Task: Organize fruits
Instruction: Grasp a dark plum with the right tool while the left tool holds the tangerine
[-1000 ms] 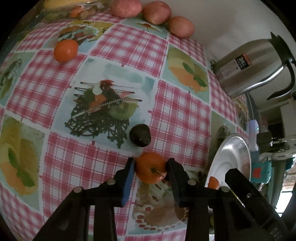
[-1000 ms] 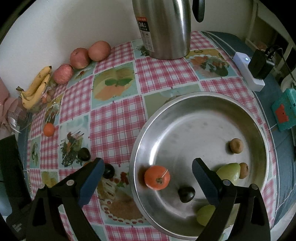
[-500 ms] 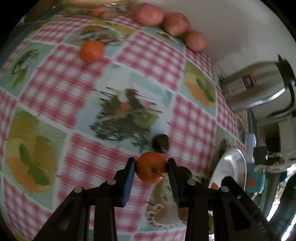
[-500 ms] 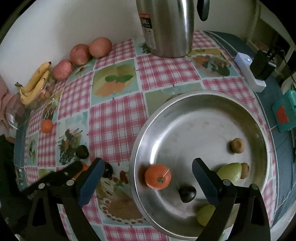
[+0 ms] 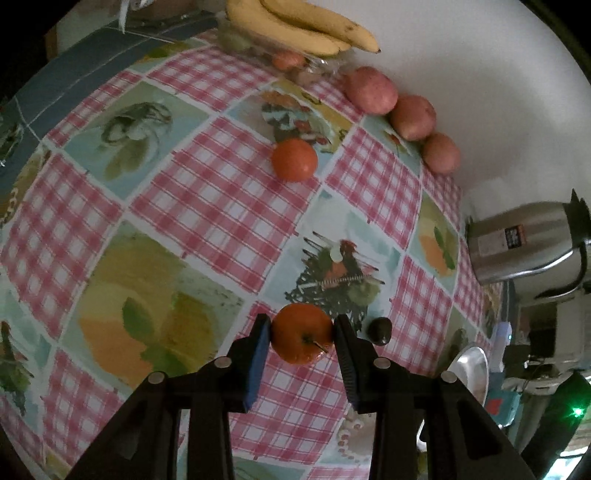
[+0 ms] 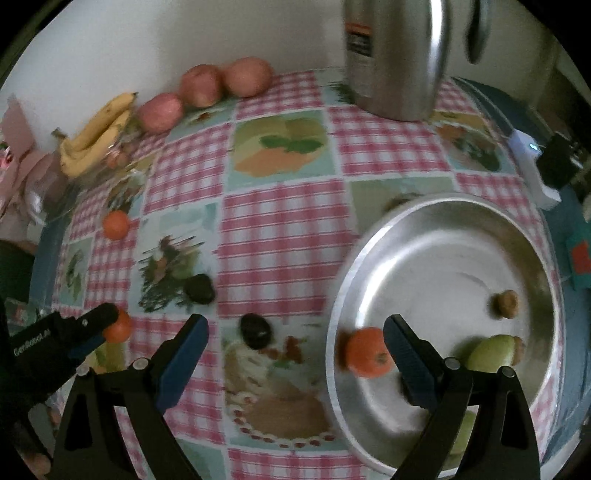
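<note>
My left gripper (image 5: 301, 334) is shut on an orange tangerine (image 5: 302, 338) and holds it above the checked tablecloth; it also shows at the left of the right wrist view (image 6: 110, 326). My right gripper (image 6: 295, 343) is open and empty, over the left rim of the steel bowl (image 6: 424, 221). The bowl holds a tangerine (image 6: 367, 350), a green fruit (image 6: 491, 350) and small brown fruits (image 6: 505, 303). Two dark plums (image 6: 199, 288) (image 6: 255, 330) lie on the cloth just ahead of the right gripper. Another tangerine (image 5: 294, 160) lies farther back.
Three red apples (image 5: 371, 94) and a bunch of bananas (image 5: 306, 31) line the wall. A steel kettle (image 6: 395, 55) stands behind the bowl. A white charger (image 6: 535, 170) and a teal box (image 6: 580, 258) sit at the right edge.
My left gripper has lifted the tangerine and swung left, away from the bowl. My right gripper has shifted left, so the bowl now sits at the right of its view.
</note>
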Tool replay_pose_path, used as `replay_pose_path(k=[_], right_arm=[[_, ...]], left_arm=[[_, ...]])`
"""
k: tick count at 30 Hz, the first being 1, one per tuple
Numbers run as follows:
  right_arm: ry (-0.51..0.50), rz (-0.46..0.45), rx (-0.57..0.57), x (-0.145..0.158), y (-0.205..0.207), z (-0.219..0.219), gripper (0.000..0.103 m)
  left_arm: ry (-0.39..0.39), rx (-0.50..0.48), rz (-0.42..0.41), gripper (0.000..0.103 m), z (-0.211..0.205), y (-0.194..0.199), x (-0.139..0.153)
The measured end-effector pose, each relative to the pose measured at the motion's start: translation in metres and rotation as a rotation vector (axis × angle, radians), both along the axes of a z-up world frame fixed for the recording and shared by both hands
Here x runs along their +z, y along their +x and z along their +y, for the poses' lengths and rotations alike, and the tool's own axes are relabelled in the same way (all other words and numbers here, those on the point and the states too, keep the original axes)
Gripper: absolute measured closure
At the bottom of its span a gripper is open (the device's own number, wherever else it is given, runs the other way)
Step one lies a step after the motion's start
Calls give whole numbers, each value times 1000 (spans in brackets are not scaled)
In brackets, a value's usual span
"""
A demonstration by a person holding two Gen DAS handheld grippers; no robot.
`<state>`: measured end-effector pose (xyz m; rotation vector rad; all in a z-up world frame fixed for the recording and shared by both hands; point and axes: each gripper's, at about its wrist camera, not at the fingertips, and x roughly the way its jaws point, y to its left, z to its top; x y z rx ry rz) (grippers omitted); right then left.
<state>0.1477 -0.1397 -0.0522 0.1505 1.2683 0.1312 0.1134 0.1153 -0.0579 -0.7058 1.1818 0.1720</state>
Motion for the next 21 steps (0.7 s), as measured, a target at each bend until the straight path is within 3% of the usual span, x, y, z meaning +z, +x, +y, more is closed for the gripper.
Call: replay_pose_path(k=[21], right_arm=[[32, 34, 143, -22, 3, 46, 7]], left_arm=[[-34, 11, -8, 65, -1, 3, 1]])
